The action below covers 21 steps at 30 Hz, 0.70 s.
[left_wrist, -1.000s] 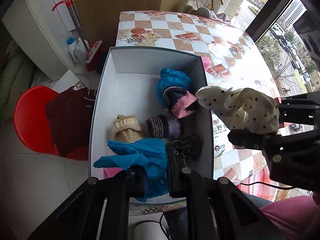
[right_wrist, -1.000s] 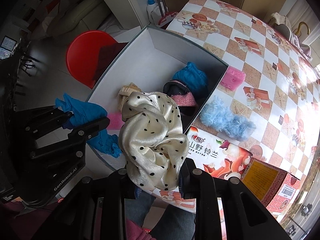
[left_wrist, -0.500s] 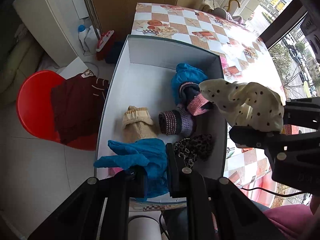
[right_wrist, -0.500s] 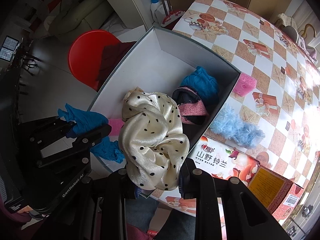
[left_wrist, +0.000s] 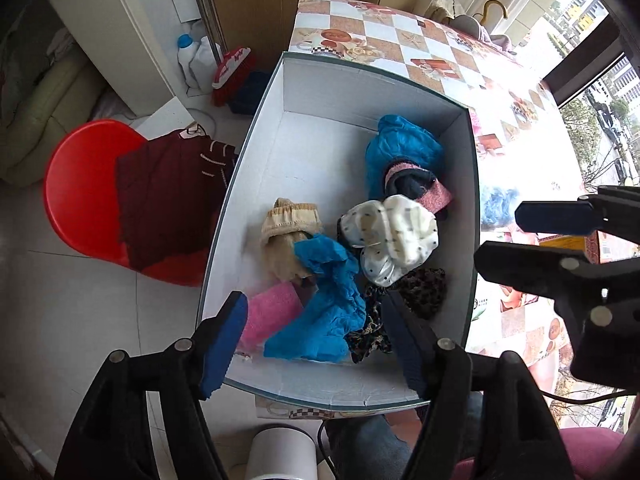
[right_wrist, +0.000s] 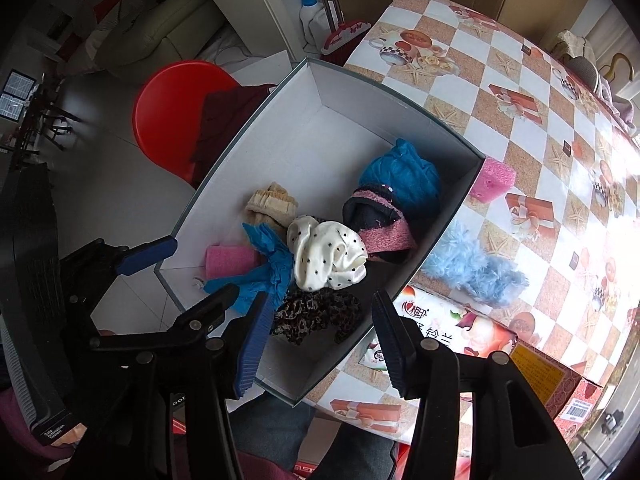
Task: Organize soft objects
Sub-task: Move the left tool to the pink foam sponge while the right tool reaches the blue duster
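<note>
A white box (left_wrist: 340, 92) (right_wrist: 344, 120) on the table edge holds several soft items. A cream polka-dot cloth (left_wrist: 390, 236) (right_wrist: 328, 256) lies in its middle. A blue crumpled cloth (left_wrist: 324, 312) (right_wrist: 268, 272) lies beside it, by a pink piece (left_wrist: 268, 312), a beige sock (left_wrist: 288, 220), a leopard-print piece (left_wrist: 404, 300) and a blue-and-pink bundle (left_wrist: 404, 164). My left gripper (left_wrist: 312, 340) is open and empty above the box's near end. My right gripper (right_wrist: 316, 340) is open and empty above the box's near right side.
On the checkered table (right_wrist: 520, 112) lie a fluffy light-blue item (right_wrist: 476, 268) and a pink piece (right_wrist: 492, 180) outside the box. Printed cartons (right_wrist: 480, 340) stand at the near right. A red chair (left_wrist: 88, 196) with dark red clothing stands left.
Both grippers have opened. The blue cloth left my left gripper and the polka-dot cloth left my right gripper; both now lie in the box.
</note>
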### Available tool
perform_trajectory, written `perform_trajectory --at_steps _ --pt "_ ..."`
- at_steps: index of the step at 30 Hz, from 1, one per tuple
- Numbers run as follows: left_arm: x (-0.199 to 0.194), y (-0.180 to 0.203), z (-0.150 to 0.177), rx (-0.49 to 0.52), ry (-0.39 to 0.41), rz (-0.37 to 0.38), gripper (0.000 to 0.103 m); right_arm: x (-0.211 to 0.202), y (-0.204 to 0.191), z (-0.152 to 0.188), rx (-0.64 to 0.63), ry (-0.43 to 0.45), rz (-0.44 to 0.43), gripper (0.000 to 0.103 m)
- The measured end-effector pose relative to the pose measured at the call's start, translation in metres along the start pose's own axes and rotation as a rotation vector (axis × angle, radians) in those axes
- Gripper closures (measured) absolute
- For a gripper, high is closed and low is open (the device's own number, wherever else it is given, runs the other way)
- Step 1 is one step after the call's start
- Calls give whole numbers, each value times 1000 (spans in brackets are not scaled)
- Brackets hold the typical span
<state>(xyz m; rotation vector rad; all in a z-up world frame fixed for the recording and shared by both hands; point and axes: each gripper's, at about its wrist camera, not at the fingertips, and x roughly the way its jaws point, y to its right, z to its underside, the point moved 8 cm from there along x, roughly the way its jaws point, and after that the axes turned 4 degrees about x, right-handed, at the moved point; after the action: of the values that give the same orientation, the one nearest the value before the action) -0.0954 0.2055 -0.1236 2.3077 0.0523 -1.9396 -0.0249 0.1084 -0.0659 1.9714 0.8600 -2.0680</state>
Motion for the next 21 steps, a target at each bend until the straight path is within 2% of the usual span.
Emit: perform_trajectory --at_steps 1,2,4,5,7,11,14,18,19,20,21 --pt "0 1 0 -6 3 11 22 0 1 0 4 -3 -2 48" --pt "0 1 0 -11 6 21 22 0 2 0 10 -4 -1 33" --pt "2 4 -1 -16 -6 45 14 -3 6 -1 24 6 3 17" --pt "4 6 -1 -20 -22 60 12 -4 7 -1 29 11 2 17" --pt "9 8 -2 -39 -49 83 0 -6 12 -2 45 -1 9 17" --pt "3 13 -11 -57 -28 118 0 -9 30 -3 116 -49 -5 17" --pt "-6 22 -24 -25 -6 137 0 -22 55 -4 188 -46 -33 17" --pt "-17 39 -45 41 23 123 0 -52 104 -2 263 -38 -17 17" --pt "-18 44 -50 54 25 124 0 -60 119 -1 285 -37 -6 12" --pt "-19 49 -55 65 27 125 0 -66 133 0 308 -40 3 0" --pt "-19 55 -59 76 27 125 0 -71 149 2 338 -37 11 0"
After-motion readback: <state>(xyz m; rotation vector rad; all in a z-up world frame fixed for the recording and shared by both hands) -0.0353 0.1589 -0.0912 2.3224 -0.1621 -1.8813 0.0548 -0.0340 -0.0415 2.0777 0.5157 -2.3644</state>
